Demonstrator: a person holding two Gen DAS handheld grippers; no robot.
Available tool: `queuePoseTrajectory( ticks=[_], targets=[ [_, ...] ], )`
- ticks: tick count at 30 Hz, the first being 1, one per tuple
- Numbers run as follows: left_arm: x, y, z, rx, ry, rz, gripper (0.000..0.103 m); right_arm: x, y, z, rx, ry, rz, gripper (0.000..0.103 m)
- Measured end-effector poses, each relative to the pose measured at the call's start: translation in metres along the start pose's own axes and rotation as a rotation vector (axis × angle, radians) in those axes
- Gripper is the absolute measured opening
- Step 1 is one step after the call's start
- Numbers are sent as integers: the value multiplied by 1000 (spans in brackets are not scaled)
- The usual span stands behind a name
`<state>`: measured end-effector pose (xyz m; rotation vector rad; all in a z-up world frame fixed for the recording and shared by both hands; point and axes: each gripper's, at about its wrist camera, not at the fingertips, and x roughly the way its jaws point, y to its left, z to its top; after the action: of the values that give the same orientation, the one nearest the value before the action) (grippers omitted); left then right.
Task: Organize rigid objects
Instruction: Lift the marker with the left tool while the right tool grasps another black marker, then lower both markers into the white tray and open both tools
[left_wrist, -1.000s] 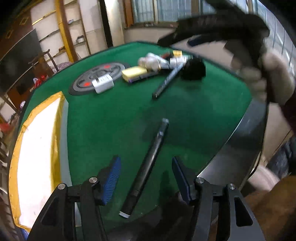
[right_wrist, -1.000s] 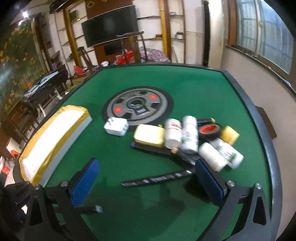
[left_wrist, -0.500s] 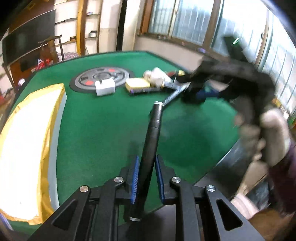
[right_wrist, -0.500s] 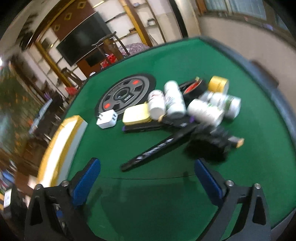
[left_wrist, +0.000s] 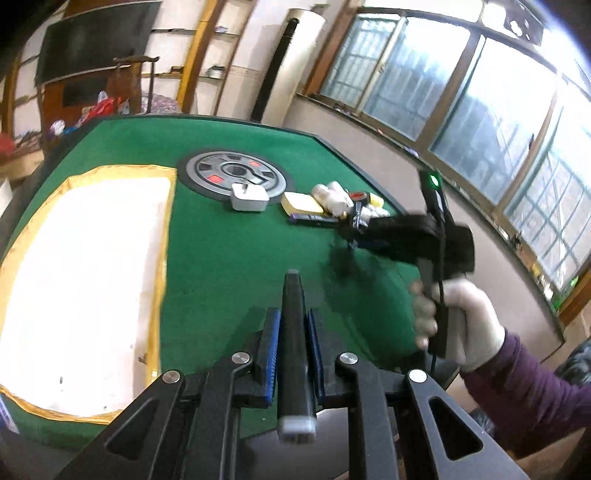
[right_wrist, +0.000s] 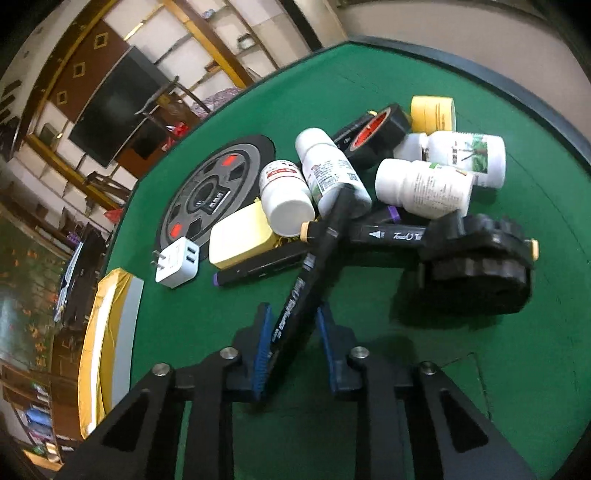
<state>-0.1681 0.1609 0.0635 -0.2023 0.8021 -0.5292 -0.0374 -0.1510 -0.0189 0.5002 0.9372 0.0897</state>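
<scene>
My left gripper (left_wrist: 291, 334) is shut on a black marker pen (left_wrist: 293, 332) and holds it above the green table (left_wrist: 229, 258), pointing away. My right gripper (right_wrist: 293, 328) has closed around another black marker (right_wrist: 314, 269) that slants up onto the pile of objects. The pile holds white bottles (right_wrist: 424, 188), a black tape roll (right_wrist: 376, 134), a yellow tape roll (right_wrist: 432, 112), a yellow box (right_wrist: 243, 240), more markers (right_wrist: 388, 232) and a black toothed part (right_wrist: 476, 258). A white charger (right_wrist: 177, 262) lies left of it.
A white tray with a yellow rim (left_wrist: 81, 266) lies on the table's left side. A grey round disc (left_wrist: 232, 175) is set in the table's centre. The right gripper and gloved hand (left_wrist: 454, 317) show in the left wrist view, over the pile.
My left gripper closed on the marker and lifted it off the table. My right gripper moved down to the other marker and narrowed from wide open to around it.
</scene>
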Motion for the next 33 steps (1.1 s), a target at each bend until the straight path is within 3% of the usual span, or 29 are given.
queuePoseTrajectory(
  ticks=[6, 10, 15, 20, 26, 33],
  targets=[
    [-14, 14, 11, -51, -51, -18, 14, -27, 13, -7, -80, -26, 75, 16],
    [-31, 20, 20, -65, -114, -25, 14, -43, 40, -6, -137, -16, 176, 16],
    [-49, 38, 37, -73, -158, 49, 14, -45, 95, -5, -211, 56, 314, 16],
    [-40, 80, 62, -152, -154, 113, 14, -15, 161, 0, -225, 182, 425, 16],
    [6, 134, 89, -273, -131, 201, 14, 50, 225, -7, -244, 273, 362, 16],
    [64, 178, 92, -422, -82, 157, 13, 94, 250, -12, -259, 293, 269, 16]
  ],
)
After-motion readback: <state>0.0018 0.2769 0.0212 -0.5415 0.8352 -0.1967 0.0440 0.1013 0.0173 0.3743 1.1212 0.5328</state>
